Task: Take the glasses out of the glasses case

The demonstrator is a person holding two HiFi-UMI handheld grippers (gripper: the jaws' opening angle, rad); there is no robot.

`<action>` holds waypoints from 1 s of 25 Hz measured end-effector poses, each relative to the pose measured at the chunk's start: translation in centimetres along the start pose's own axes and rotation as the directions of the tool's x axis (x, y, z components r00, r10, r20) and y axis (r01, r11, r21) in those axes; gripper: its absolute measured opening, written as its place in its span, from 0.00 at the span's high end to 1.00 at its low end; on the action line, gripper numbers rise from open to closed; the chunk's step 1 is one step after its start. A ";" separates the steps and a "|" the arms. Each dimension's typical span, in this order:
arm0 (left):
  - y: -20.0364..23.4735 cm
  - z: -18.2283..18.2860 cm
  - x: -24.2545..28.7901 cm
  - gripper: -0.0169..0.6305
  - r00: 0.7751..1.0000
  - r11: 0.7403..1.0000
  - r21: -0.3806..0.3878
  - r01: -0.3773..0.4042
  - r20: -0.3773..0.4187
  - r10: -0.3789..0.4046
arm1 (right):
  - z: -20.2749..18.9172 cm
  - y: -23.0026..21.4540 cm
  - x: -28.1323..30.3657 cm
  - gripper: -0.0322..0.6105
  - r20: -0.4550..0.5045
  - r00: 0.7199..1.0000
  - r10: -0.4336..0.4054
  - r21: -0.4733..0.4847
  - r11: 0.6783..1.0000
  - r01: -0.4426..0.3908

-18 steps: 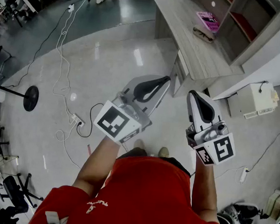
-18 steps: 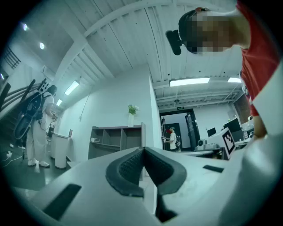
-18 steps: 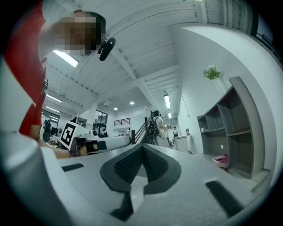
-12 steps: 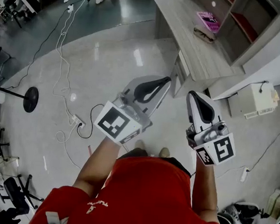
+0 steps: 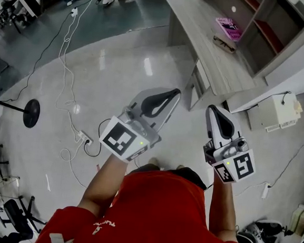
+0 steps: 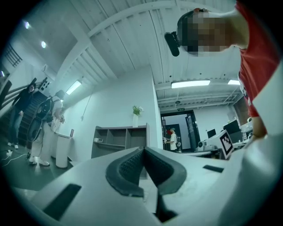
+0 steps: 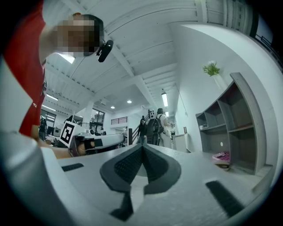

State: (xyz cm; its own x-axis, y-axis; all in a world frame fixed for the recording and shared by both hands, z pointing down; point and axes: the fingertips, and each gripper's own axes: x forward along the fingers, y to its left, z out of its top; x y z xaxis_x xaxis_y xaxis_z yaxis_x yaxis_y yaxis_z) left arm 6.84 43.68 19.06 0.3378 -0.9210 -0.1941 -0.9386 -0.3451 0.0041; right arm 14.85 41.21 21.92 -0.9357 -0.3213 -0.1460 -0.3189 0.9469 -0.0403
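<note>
While you stand on the glossy floor [image 5: 119, 73] short of the desk [image 5: 201, 38], both forearms reach forward from your red shirt [image 5: 154, 214]. They hold the tools in the air, side by side and apart.

Left forearm [image 5: 106, 178]: bare, angled toward the far right. The left gripper [image 5: 174, 92] points at the near corner of the desk.
Right forearm [image 5: 220, 201]: runs almost straight away from you. The right gripper [image 5: 212, 107] points far and a shade left.
Both tools sit roughly level, with their marker cubes nearest your chest.

Left gripper jaws: closed, the dark pads meeting along one line with nothing between them, as the left gripper view shows.
Right gripper jaws: also pressed together and empty, as the right gripper view shows.

Task items: the pink case [image 5: 227, 27] lies on the far part of the desk, in front of the shelf unit [image 5: 271, 23]. Just on its near side lies a dark thing that looks like the glasses [image 5: 223, 42]. It is too small to tell whether it touches the case. Both are well apart from either gripper. The right gripper view shows the case low at the right, against the shelves.

Other: a white box [image 5: 274, 109] stands on the floor right of the desk. White cables and a power strip [image 5: 82, 134] lie on the floor at left. A black round stand base [image 5: 31, 114] sits further left.
</note>
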 end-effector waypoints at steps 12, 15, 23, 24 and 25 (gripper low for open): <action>7.0 -1.5 0.9 0.96 1.000 0.999 -0.021 0.027 0.003 -0.027 | -2.2 -3.1 5.1 0.95 -0.033 0.994 -0.099 -0.034 0.995 0.098; 8.8 -2.4 2.6 0.96 0.999 0.999 -0.015 0.036 0.000 -0.036 | -3.0 -5.2 6.7 0.95 -0.037 0.993 -0.113 -0.048 0.993 0.111; 14.7 -6.2 12.0 0.96 0.995 0.996 0.004 0.084 -0.061 -0.084 | -5.2 -16.1 11.8 0.95 -0.054 0.982 -0.183 -0.062 0.982 0.180; 15.6 -7.0 13.5 0.96 0.992 0.995 0.005 0.095 -0.084 -0.094 | -5.7 -17.6 12.4 0.95 -0.074 0.978 -0.193 -0.070 0.980 0.188; 16.4 -8.0 14.9 0.96 0.988 0.994 0.004 0.107 -0.111 -0.106 | -6.2 -19.2 13.1 0.95 -0.091 0.976 -0.200 -0.076 0.978 0.194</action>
State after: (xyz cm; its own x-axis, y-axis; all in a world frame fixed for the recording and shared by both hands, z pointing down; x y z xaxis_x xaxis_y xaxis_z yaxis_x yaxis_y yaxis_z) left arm -2.97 22.82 24.03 0.4414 -0.8935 -0.0832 -0.8971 -0.4412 -0.0211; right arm 7.73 18.78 26.95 -0.8627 -0.5037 -0.0442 -0.5045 0.8634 0.0078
